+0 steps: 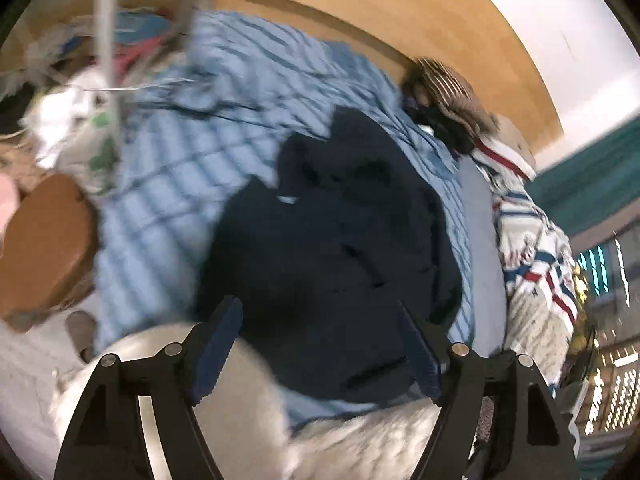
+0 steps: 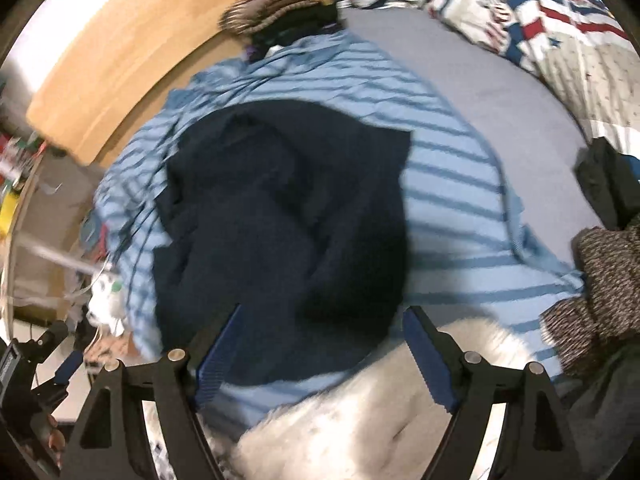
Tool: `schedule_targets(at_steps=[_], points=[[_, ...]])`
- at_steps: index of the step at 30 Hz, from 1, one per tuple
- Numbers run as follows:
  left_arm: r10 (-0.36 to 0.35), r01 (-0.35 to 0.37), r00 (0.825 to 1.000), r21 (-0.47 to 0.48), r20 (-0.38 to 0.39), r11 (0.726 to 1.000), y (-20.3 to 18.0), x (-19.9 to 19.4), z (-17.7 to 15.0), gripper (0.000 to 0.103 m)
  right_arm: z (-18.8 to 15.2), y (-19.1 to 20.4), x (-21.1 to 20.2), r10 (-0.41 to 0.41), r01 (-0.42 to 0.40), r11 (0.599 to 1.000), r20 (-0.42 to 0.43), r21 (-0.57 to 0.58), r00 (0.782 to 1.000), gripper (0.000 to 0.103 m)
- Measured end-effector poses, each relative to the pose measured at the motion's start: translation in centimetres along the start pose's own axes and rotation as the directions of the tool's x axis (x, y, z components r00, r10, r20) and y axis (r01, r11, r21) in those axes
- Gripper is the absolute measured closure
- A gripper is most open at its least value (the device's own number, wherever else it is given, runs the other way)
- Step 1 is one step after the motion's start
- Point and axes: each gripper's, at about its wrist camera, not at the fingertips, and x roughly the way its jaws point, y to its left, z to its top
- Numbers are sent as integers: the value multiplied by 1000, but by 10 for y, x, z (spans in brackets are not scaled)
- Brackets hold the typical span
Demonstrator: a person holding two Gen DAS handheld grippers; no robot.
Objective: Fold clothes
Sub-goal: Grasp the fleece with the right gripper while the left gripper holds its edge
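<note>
Both grippers, left [image 1: 316,344] and right [image 2: 324,344], hang spread and empty over the rumpled navy garment [image 2: 280,216], whose bunched layers toward twelve o'clock could be pinched together.

Your left gripper [image 1: 320,352] covers the near edge of the dark navy garment [image 1: 332,248], and motion blur hides that garment's folds, so you cannot tell its type. Far left of this claw, a cluttered pile [image 1: 80,64] smears into streaks. Below your right gripper [image 2: 320,348], the white fluffy fabric [image 2: 360,420] runs off the bottom edge. Right of that claw, a speckled knit [image 2: 600,280] is cut by the frame.
</note>
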Motion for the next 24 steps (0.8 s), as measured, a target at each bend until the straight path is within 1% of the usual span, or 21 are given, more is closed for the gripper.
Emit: schedule_targets(at_steps=[1, 4, 6, 8, 10, 12, 13, 14, 15, 16, 17, 18, 19, 20, 21, 22, 24], points=[[-10, 11, 999, 11, -34, 1000, -9, 19, 8, 25, 9, -5, 4, -10, 10, 1000, -6, 8, 1000, 19], [14, -9, 994, 38, -113, 999, -29, 68, 27, 25, 44, -18, 27, -40, 40, 999, -43, 1, 998, 17], [39, -35, 988, 28, -147, 999, -41, 93, 33, 25, 66, -21, 44, -60, 59, 998, -65, -27, 996, 17], [36, -40, 985, -21, -171, 999, -49, 117, 39, 25, 90, -21, 66, -83, 79, 995, -77, -60, 994, 17], [19, -29, 985, -58, -170, 998, -50, 131, 42, 25, 115, -17, 94, -97, 87, 990, -95, -107, 991, 16], [-18, 3, 988, -93, -155, 996, -44, 145, 44, 25, 134, -13, 123, -124, 107, 983, -109, -151, 986, 16], [-58, 43, 991, -123, -123, 991, -36, 150, 45, 25, 142, -10, 137, -138, 117, 978, -115, -170, 984, 15], [-77, 62, 992, -146, -103, 987, -29, 154, 45, 25, 148, -8, 150, -154, 128, 973, -126, -191, 980, 14], [-82, 66, 993, -175, -89, 982, -21, 157, 43, 25, 150, -5, 164, -173, 139, 967, -147, -216, 974, 14], [-75, 56, 994, -221, -80, 974, -9, 160, 43, 25, 151, -2, 176, -188, 146, 960, -161, -239, 969, 16], [-73, 52, 995, -262, -73, 964, 0, 161, 43, 25, 149, 0, 185, -196, 149, 954, -164, -261, 967, 38], [-72, 48, 995, -303, -66, 952, 8, 162, 44, 25, 147, 3, 194, -204, 152, 947, -167, -283, 965, 62], [-82, 59, 995, -353, -51, 934, 19, 162, 44, 25, 146, 4, 200, -211, 157, 943, -162, -292, 964, 96], [-96, 78, 995, -394, -24, 916, 28, 161, 44, 25, 147, 1, 197, -187, 142, 952, -151, -271, 971, 97], [-100, 89, 995, -421, -5, 903, 33, 161, 45, 25, 151, -4, 191, -122, 85, 969, -149, -232, 981, 98], [-100, 98, 995, -459, 20, 883, 37, 158, 45, 25, 156, -11, 182, -81, 53, 978, -132, -203, 988, 98], [-99, 117, 993, -528, 63, 841, 43, 153, 44, 25, 169, -29, 153, -83, 71, 981, -58, -179, 995, 99]])
